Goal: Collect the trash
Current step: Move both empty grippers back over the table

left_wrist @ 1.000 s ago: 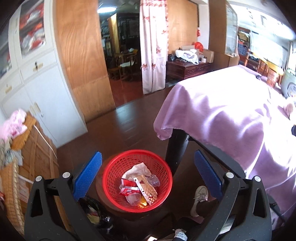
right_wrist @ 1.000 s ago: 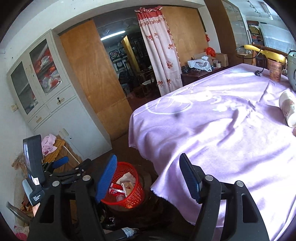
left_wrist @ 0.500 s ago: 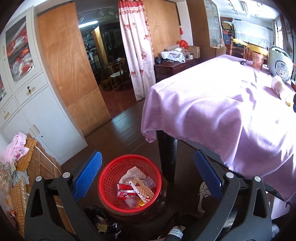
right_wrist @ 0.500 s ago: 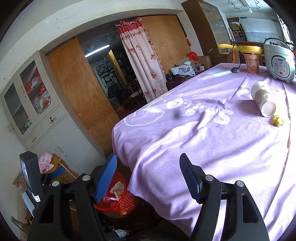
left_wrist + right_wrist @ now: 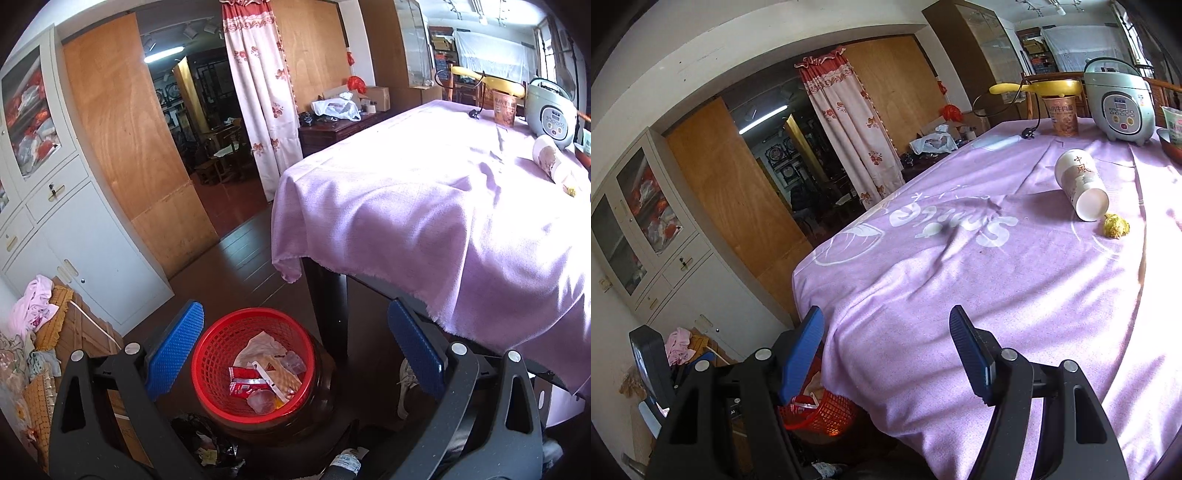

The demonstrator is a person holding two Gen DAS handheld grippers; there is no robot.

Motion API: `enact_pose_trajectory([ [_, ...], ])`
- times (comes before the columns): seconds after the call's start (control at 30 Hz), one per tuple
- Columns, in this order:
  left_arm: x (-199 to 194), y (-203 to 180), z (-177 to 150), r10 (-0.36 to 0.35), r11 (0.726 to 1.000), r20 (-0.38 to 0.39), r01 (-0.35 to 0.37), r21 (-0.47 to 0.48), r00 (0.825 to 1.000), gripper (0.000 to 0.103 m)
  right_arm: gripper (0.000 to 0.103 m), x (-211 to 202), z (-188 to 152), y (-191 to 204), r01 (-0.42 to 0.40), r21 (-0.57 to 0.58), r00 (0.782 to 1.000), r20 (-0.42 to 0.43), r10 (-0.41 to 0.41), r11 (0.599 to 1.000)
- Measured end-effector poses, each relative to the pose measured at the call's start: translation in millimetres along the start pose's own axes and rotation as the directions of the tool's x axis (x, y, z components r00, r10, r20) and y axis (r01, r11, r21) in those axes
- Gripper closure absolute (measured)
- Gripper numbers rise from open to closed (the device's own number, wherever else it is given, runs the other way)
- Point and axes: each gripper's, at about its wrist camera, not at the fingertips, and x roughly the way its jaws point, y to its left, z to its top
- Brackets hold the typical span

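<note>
A red mesh trash basket [image 5: 218,354] stands on the floor by the table leg, holding wrappers and plastic scraps. My left gripper [image 5: 295,343] is open and empty above it. My right gripper [image 5: 886,343] is open and empty over the near corner of the purple-clothed table [image 5: 960,277]. A white paper cup [image 5: 1080,186] lies on its side on the cloth, with a crumpled yellow scrap [image 5: 1115,226] beside its mouth. The cup [image 5: 550,158] also shows far right in the left wrist view. The basket's rim [image 5: 820,410] shows under the table edge in the right wrist view.
A rice cooker [image 5: 1119,107], an instant noodle cup [image 5: 1062,116] and a green packet [image 5: 1172,125] stand at the table's far end. A white cabinet [image 5: 74,229] and wicker clutter [image 5: 44,332] are to the left. A dark table leg [image 5: 328,295] stands beside the basket.
Both grippers have risen and turned toward the table. The cup, yellow scrap and rice cooker came into view. The basket slid lower in both views. Both grippers stayed open.
</note>
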Motion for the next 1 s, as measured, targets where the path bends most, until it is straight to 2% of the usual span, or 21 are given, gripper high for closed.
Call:
enact_pose_trajectory([
  [0.23, 5, -3, 3, -0.019, 1.0, -0.009, 0.019, 0.0, 1.0, 0.007, 0.034, -3, 6, -14, 0.056, -0.006, 0.998, 0.006, -0.056, 0.998],
  [0.43, 11, -15, 25, -0.126, 0.992, -0.009, 0.127, 0.001, 0.992, 0.007, 0.034, -8, 31, -37, 0.117, -0.038, 0.993, -0.014, -0.117, 0.992],
  [0.57, 17, -36, 48, -0.18, 0.983, 0.006, 0.18, 0.026, 0.984, 0.007, 0.034, -10, 56, -76, 0.238, -0.049, 0.971, -0.016, -0.239, 0.97],
  [0.67, 24, -55, 62, -0.219, 0.975, 0.001, 0.219, 0.044, 0.976, 0.007, 0.034, -10, 71, -123, 0.304, 0.019, 0.952, -0.042, -0.303, 0.953],
  [0.8, 36, -82, 76, -0.269, 0.961, -0.026, 0.27, 0.064, 0.963, 0.007, 0.033, -7, 79, -175, 0.354, 0.104, 0.934, -0.079, -0.347, 0.929],
  [0.97, 48, -113, 89, -0.303, 0.947, -0.058, 0.307, 0.093, 0.951, 0.007, 0.034, 10, 89, -213, 0.381, 0.153, 0.923, -0.126, -0.364, 0.912],
  [1.0, 50, -119, 92, -0.307, 0.945, -0.06, 0.312, 0.096, 0.95, 0.007, 0.038, 17, 91, -217, 0.382, 0.148, 0.922, -0.135, -0.364, 0.912],
])
